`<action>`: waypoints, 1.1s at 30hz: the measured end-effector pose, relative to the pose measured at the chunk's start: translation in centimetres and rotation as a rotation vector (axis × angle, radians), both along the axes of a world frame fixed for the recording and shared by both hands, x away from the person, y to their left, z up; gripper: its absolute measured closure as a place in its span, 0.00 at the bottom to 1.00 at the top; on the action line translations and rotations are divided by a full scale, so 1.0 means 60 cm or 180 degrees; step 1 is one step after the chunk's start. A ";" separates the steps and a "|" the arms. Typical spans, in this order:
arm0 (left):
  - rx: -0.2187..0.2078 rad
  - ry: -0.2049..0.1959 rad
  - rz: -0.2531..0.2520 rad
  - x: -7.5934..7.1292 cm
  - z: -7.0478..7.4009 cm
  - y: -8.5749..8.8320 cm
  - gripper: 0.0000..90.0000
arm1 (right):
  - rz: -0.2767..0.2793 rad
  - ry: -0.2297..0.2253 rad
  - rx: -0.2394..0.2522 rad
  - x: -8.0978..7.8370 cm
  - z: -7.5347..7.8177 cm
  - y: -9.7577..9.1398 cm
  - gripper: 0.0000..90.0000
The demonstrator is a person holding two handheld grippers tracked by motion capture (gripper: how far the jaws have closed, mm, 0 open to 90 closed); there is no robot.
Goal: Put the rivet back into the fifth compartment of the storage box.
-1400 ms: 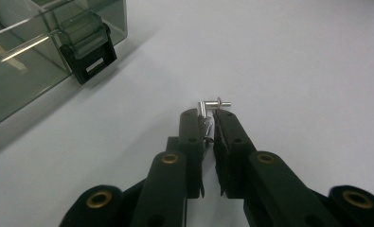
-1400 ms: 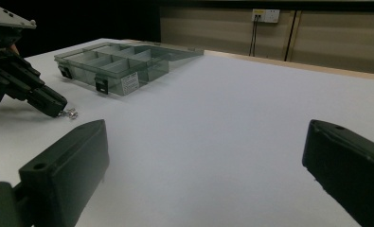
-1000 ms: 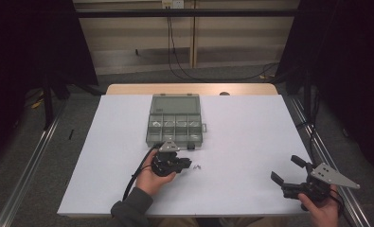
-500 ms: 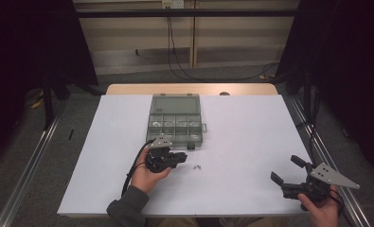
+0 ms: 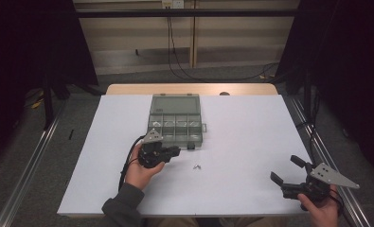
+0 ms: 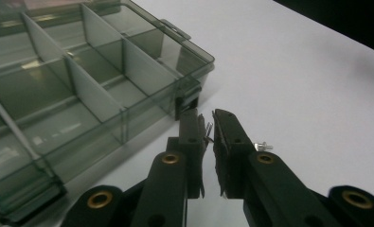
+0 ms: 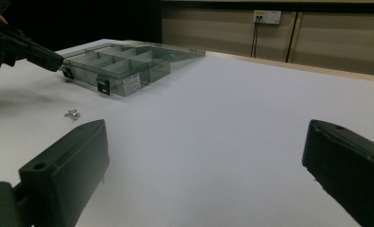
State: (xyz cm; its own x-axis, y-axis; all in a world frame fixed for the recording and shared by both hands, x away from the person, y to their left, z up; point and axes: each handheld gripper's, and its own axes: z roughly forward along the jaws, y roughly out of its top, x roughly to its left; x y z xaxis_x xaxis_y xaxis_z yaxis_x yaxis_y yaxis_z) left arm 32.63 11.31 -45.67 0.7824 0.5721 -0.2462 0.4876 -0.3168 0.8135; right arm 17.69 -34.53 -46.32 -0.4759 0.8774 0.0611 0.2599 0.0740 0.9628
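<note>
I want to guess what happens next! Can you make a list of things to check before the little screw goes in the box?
1. Left tongs pinch a small screw: ok.
2. Organizer box lid open: ok.
3. Screw above a compartment: not ok, it is beside the box's front corner.
4. Right tongs open and apart from the box: ok.
5. Loose screws remain on the table: ok.
6. Screw gripped firmly: cannot tell.

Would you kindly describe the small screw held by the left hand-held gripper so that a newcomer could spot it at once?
Start at the grey compartment box standing open on the white table. Off its near corner, the left hand-held gripper is shut on a tiny silvery screw. Unlike the loose screws lying flat on the table, this one is pinched upright between two black jaws.
</note>
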 end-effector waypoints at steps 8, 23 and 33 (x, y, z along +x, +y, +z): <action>-0.0073 -0.0021 0.0100 0.009 0.006 0.014 0.92 | -0.0013 -0.0006 0.0011 0.000 0.000 -0.001 0.01; -0.0134 -0.0156 0.0447 0.033 0.009 0.055 0.92 | -0.0016 -0.0006 0.0004 0.000 0.000 -0.001 0.01; -0.0143 -0.0182 0.0633 0.042 0.005 0.072 0.92 | -0.0012 -0.0013 0.0012 0.000 0.001 -0.001 0.01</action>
State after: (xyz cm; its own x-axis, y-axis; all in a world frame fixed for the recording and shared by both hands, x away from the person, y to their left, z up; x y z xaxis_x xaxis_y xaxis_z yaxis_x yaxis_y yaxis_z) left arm 35.13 15.61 -45.36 0.6686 0.7061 -0.2332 0.4895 -0.1819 0.8528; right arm 17.69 -34.60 -46.27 -0.4729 0.8789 0.0625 0.2562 0.0693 0.9641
